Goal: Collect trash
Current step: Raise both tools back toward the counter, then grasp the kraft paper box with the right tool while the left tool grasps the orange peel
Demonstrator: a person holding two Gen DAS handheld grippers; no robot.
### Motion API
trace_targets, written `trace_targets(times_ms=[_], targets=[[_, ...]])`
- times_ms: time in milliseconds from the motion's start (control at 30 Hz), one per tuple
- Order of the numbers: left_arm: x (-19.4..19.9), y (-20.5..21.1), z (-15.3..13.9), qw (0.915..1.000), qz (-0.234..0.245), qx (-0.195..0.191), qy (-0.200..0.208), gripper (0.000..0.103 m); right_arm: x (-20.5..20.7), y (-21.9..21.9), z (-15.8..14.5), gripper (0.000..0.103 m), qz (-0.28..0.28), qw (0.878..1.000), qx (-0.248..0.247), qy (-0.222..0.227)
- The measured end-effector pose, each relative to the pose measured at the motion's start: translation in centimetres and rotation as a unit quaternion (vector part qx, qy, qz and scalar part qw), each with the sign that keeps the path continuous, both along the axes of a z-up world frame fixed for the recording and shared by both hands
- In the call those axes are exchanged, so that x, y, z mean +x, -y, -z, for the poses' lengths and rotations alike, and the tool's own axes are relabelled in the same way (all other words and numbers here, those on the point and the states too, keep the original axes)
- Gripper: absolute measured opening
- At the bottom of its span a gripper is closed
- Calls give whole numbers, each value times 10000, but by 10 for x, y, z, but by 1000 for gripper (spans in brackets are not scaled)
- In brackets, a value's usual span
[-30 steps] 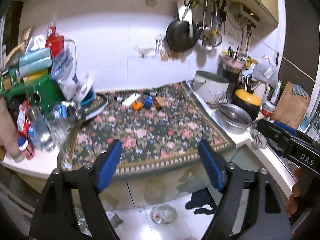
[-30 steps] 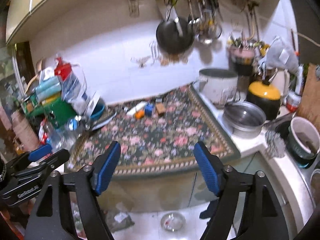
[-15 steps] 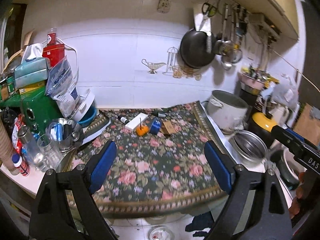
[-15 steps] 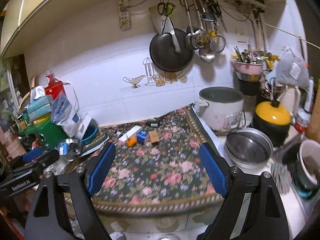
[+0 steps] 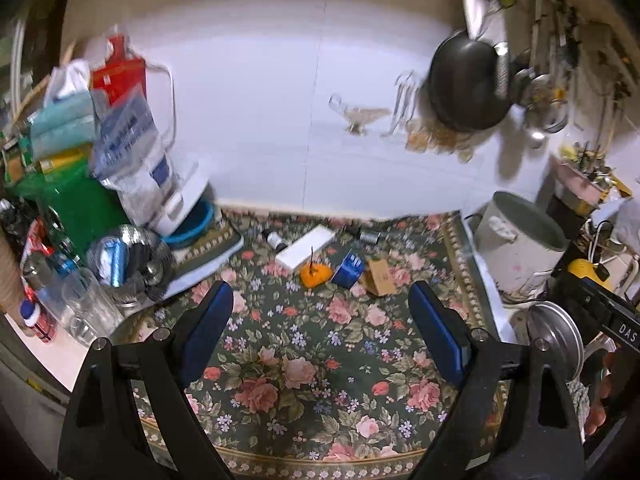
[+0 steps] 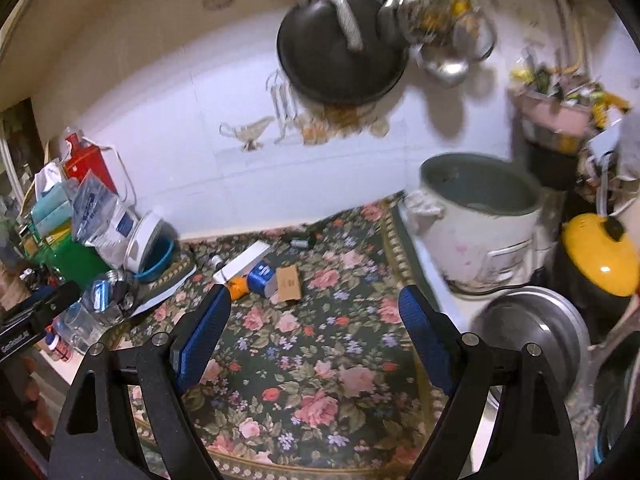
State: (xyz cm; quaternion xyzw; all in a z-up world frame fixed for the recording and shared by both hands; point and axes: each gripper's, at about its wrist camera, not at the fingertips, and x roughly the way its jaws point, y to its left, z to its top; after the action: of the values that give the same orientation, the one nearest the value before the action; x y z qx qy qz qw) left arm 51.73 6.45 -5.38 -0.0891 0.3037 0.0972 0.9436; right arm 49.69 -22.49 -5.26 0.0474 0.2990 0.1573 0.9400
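Trash lies in a cluster at the back of a floral mat [image 5: 320, 360]: a white box [image 5: 310, 248], an orange piece [image 5: 316, 274], a blue wrapper [image 5: 348, 270], a brown cardboard piece [image 5: 380, 276], a small bottle [image 5: 276, 240] and a small dark can [image 5: 370, 236]. The same cluster shows in the right wrist view: the white box [image 6: 242, 262], orange piece [image 6: 238, 286], blue wrapper [image 6: 262, 274], cardboard [image 6: 289, 282]. My left gripper [image 5: 320, 332] is open and empty above the mat, short of the cluster. My right gripper [image 6: 314, 330] is open and empty likewise.
A green container [image 5: 80, 208], bags, a metal cup of items [image 5: 124, 256] and glasses crowd the left. A white pot [image 6: 480, 220], a steel bowl [image 6: 532, 332] and a yellow-lidded pot [image 6: 600, 252] stand right. A black pan [image 6: 340, 52] and utensils hang on the wall.
Both grippers have moved up and forward over the mat, closer to the trash cluster; the floor below the counter has dropped out of view. Both stay open.
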Motion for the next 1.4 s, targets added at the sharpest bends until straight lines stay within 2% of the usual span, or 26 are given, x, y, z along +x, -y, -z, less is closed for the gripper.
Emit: trace_targets(times_ms=[200, 333, 533, 667, 767, 967, 1233, 1400], targets=[[60, -30, 41, 9984, -50, -83, -557, 89, 48, -29, 24, 84, -221, 9988, -136, -408], [105, -52, 71, 9954, 187, -261, -902, 89, 75, -56, 43, 84, -307, 9972, -225, -649], [158, -74, 108, 9889, 530, -321, -1352, 89, 135, -97, 90, 84, -374, 9905, -294, -1294], [193, -82, 141, 9823, 781, -229, -1688, 89, 172, -109, 125, 84, -295, 9845, -239, -1710], [215, -87, 167, 9768, 934, -319, -1902, 89, 195, -118, 149, 83, -210, 9802, -331, -1943], [251, -92, 205, 9663, 1181, -604, -2205, 85, 221, -129, 182, 74, -182, 9723, -511, -2272], [282, -85, 219, 9627, 1460, -810, -2129, 72, 226, -137, 196, 40, -296, 9681, -571, -2423], [296, -81, 232, 9607, 1429, -889, -2207, 57, 221, -135, 193, 39, -247, 9716, -537, -2292]])
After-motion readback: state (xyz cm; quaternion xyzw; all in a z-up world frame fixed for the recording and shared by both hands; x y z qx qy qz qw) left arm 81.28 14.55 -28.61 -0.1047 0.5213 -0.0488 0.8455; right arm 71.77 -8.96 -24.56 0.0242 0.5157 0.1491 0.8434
